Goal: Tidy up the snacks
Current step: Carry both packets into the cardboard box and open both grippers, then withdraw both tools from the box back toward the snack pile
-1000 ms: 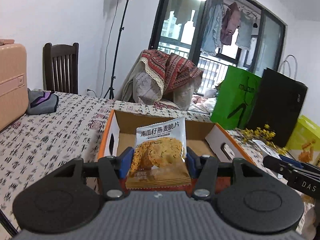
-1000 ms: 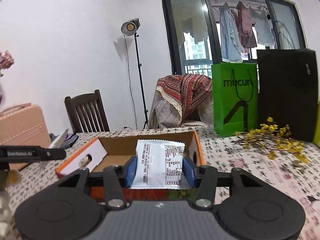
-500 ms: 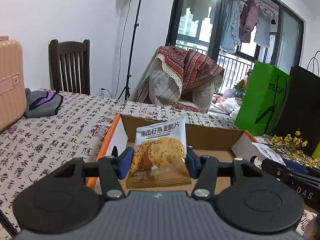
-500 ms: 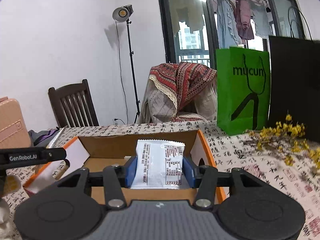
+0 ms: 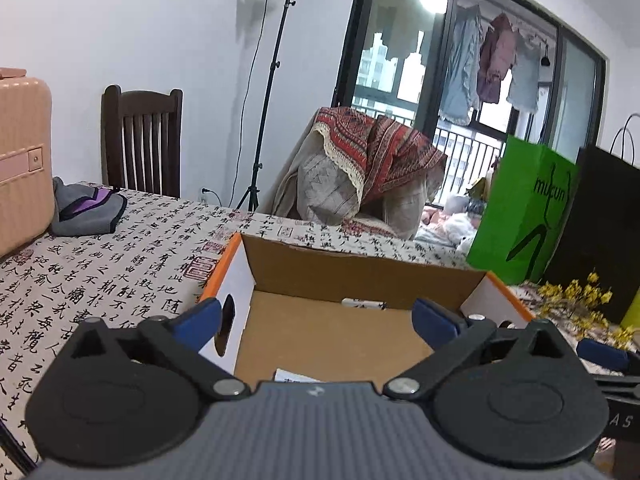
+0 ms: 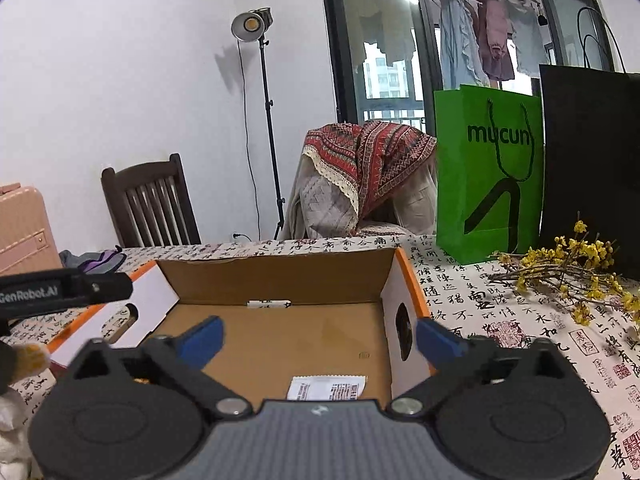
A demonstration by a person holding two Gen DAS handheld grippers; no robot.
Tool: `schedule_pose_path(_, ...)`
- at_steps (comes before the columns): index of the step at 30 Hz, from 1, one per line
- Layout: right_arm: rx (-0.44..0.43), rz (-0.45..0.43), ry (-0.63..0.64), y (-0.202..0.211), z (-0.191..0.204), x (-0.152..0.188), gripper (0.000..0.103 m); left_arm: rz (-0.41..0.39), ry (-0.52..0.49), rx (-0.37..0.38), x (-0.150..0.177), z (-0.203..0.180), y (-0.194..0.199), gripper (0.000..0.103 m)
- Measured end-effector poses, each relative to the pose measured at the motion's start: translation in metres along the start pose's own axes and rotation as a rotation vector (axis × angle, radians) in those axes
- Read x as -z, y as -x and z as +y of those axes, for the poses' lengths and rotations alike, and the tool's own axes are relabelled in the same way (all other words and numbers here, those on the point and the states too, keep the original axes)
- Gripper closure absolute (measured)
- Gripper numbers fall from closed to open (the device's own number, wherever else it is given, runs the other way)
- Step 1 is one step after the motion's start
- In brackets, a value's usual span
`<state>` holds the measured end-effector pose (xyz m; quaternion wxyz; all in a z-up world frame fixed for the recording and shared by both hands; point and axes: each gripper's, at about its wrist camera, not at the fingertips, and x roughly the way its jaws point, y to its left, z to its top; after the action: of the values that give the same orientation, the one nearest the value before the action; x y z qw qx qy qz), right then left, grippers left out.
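At the far left a pink suitcase (image 5: 22, 160) stood on the worktop (image 5: 100, 248), with a grey pouch (image 5: 86, 210) beside it, both well clear of the work. Next came the left tongs (image 5: 316, 316), whose jaws had just been opening and now stood spread wide with nothing between them. They hung over the open cardboard box (image 5: 360, 272), pointing gently downward into it, which suits a drop rather than a reach. Only a white corner of a snack packet (image 5: 294, 376) showed on the box floor just ahead of the tongs' body; it was likely the one let go, though most of it was hidden.

The right tongs (image 6: 318, 338) took the same pose over the same box (image 6: 280, 276): jaws just opened, wide apart, gripping nothing, tilted slightly down. Below them a white snack sachet (image 6: 326, 388) lay flat on the cardboard floor near the front wall, printed side up. Both packets resting inside suggests this pair is delivered.

To the right a green paper bag (image 6: 488, 168) and a black bag (image 6: 592, 168) stood upright, with yellow flower sprigs (image 6: 568, 276) lying loose on the worktop.
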<state>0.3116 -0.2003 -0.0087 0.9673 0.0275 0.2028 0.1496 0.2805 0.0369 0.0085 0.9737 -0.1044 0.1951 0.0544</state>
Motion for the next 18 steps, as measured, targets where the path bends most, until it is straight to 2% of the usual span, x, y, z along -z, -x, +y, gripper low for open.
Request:
schedule_pose_path(4, -0.001, -0.018, 0.001, 0.007, 0.0, -0.006, 0.0, -0.03, 0.01, -0.004, -0.007, -0.003, 0.013, 0.0)
schedule_pose_path(10, -0.001, -0.06, 0.033, 0.036, 0.008, -0.02, 0.0, -0.083, 0.015, 0.039, -0.021, -0.01, 0.048, 0.0)
schedule_pose_path(18, -0.02, -0.074, 0.082, 0.087, 0.014, -0.017, 0.0, -0.079, 0.017, 0.091, -0.02, -0.001, 0.088, 0.0)
